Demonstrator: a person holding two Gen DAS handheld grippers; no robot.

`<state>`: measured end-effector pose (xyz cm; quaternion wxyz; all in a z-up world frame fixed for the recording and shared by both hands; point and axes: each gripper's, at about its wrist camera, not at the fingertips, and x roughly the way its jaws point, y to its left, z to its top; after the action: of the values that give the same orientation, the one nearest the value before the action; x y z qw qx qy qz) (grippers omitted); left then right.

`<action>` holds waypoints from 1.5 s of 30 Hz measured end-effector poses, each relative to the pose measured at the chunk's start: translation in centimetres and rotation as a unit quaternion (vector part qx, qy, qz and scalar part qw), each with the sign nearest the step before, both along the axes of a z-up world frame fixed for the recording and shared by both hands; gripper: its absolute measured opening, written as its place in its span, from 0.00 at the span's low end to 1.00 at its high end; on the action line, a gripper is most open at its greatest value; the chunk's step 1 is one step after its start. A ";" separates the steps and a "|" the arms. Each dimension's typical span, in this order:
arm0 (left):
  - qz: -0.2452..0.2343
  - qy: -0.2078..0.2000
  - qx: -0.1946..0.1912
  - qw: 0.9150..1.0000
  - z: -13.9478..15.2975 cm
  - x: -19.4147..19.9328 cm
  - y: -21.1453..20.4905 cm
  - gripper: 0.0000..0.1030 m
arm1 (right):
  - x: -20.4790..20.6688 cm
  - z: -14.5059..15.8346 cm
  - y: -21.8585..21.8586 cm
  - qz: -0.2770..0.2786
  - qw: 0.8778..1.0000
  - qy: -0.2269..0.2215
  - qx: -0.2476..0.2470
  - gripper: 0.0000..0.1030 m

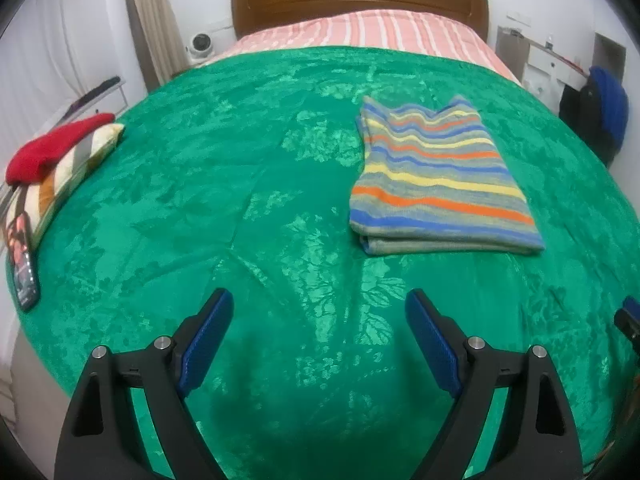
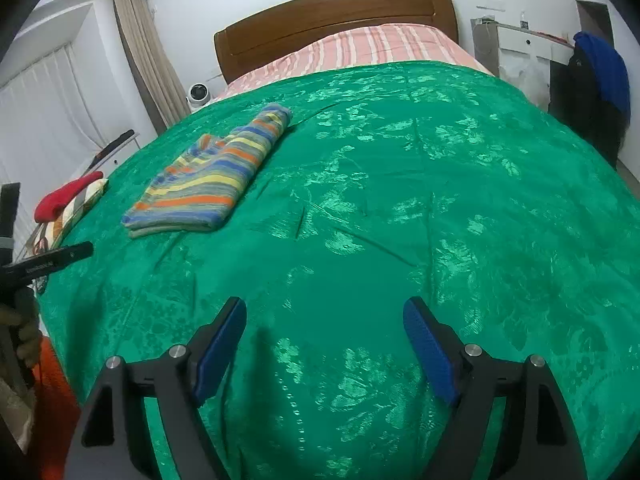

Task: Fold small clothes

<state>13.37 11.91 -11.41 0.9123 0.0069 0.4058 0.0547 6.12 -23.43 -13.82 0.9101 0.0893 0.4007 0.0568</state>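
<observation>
You are holding both the left gripper [image 1: 319,340] and right gripper [image 2: 324,348] spread wide, empty; folded striped garment [image 1: 436,178] lying at one o'clock; only the left view is showing the phone [image 1: 24,264].

Folded striped garment [image 2: 208,178] on green bedspread [image 2: 400,200]

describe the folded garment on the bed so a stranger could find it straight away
Start at the bed's green cover. Lying alone in its middle is the folded striped top, a flat rectangle. Its blue, yellow, orange and grey stripes set it apart from the red cloth at the cover's edge.
</observation>
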 end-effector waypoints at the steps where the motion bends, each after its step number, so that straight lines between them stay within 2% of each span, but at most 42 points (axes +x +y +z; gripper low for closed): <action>1: 0.000 -0.001 0.001 1.000 0.0 -0.1 0.0 0.86 | 0.1 -0.2 0.1 0.000 1.000 0.000 -0.003 0.78; 4: 0.001 0.000 0.005 1.000 -0.5 -0.2 -0.1 0.91 | 0.2 -0.9 0.4 0.003 1.000 0.003 -0.016 0.81; 5: 0.004 0.002 0.005 1.000 -1.1 -0.2 0.1 0.96 | 0.1 -1.1 0.6 0.004 1.000 0.002 -0.018 0.83; 7: 0.008 0.018 0.000 1.000 -2.4 0.0 0.5 0.97 | 0.0 -1.4 0.9 0.007 1.000 0.000 -0.025 0.87; 9: 0.012 0.049 -0.014 0.999 -4.4 0.5 1.1 0.97 | -0.1 -1.7 1.3 0.013 0.999 0.000 -0.040 0.89; 10: 0.011 0.053 -0.030 0.998 -5.2 0.4 1.6 0.97 | -0.2 -1.8 1.4 0.014 0.999 -0.002 -0.044 0.90; 11: 0.012 0.040 -0.043 0.998 -5.4 0.0 2.0 0.99 | -0.2 -1.9 1.5 0.015 0.999 -0.002 -0.046 0.90; 12: 0.014 0.034 -0.047 0.998 -5.3 -0.2 2.2 0.99 | -0.2 -2.0 1.5 0.016 0.999 -0.001 -0.047 0.91; 14: 0.002 0.046 -0.053 0.998 -4.8 -0.1 2.4 0.98 | -0.1 -2.0 1.5 0.017 0.999 0.003 -0.047 0.91; 15: -0.008 0.049 -0.065 0.997 -4.2 0.1 2.7 0.98 | -0.1 -1.9 1.5 0.019 0.999 0.007 -0.048 0.91; 17: -0.030 0.021 -0.116 0.993 -2.0 1.0 4.1 0.98 | 0.3 -1.5 1.4 0.022 0.999 0.021 -0.045 0.91; 19: -0.039 -0.005 -0.154 0.987 0.6 3.5 5.5 0.98 | 1.1 -0.2 0.8 0.024 1.000 0.020 0.003 0.90; 20: -0.043 -0.005 -0.164 0.985 1.2 4.9 5.8 0.99 | 2.1 0.7 0.7 0.026 0.999 0.011 0.034 0.90; 23: -0.078 0.044 -0.215 0.972 1.2 11.8 6.2 0.99 | 5.9 2.5 0.8 0.035 0.995 -0.005 0.096 0.90; 26: -0.095 0.111 -0.220 0.965 -1.2 17.8 5.4 0.98 | 11.5 3.5 1.3 0.047 0.986 -0.016 0.157 0.87; 29: -0.112 0.147 -0.223 0.957 -2.9 21.1 4.2 0.97 | 17.9 2.6 2.7 0.065 0.981 0.013 0.182 0.78; 32: -0.131 0.145 -0.222 0.955 -3.2 22.3 2.9 0.97 | 23.8 -0.2 4.5 0.077 0.971 0.065 0.216 0.74; 34: -0.141 0.160 -0.213 0.953 -3.7 23.0 1.8 0.96 | 26.3 -2.1 5.3 0.076 0.961 0.097 0.247 0.70; 35: -0.140 0.164 -0.200 0.956 -3.8 23.3 1.7 0.91 | 27.8 -3.9 6.0 0.072 0.950 0.128 0.275 0.62; 36: -0.135 0.164 -0.178 0.961 -3.9 23.5 1.2 0.78 | 28.4 -4.5 6.4 0.070 0.947 0.135 0.282 0.57; 37: -0.128 0.154 -0.152 0.968 -3.9 23.2 0.6 0.67 | 28.9 -4.8 7.1 0.066 0.951 0.132 0.272 0.44; 38: -0.134 0.149 -0.156 0.967 -3.8 23.1 0.2 0.31 | 28.9 -4.6 8.1 0.065 0.960 0.129 0.239 0.33; 39: -0.143 0.151 -0.179 0.962 -3.6 23.0 -0.1 0.14 | 28.9 -4.2 9.6 0.069 0.971 0.126 0.190 0.31; 42: -0.131 0.113 -0.144 0.974 -2.0 20.8 -1.1 0.11 | 27.1 -1.6 13.6 0.086 0.993 0.075 0.045 0.26; 44: -0.130 0.089 -0.138 0.978 -0.3 19.0 -0.8 0.11 | 25.4 0.1 15.2 0.100 0.994 0.037 0.002 0.24; 45: -0.129 0.076 -0.140 0.979 0.8 18.3 -0.5 0.11 | 24.5 1.3 15.8 0.107 0.994 0.017 0.003 0.24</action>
<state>31.65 11.39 -10.62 0.8702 -0.0646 0.4731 -0.1214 30.60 -7.63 -12.55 0.8918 0.0494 0.4228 0.1530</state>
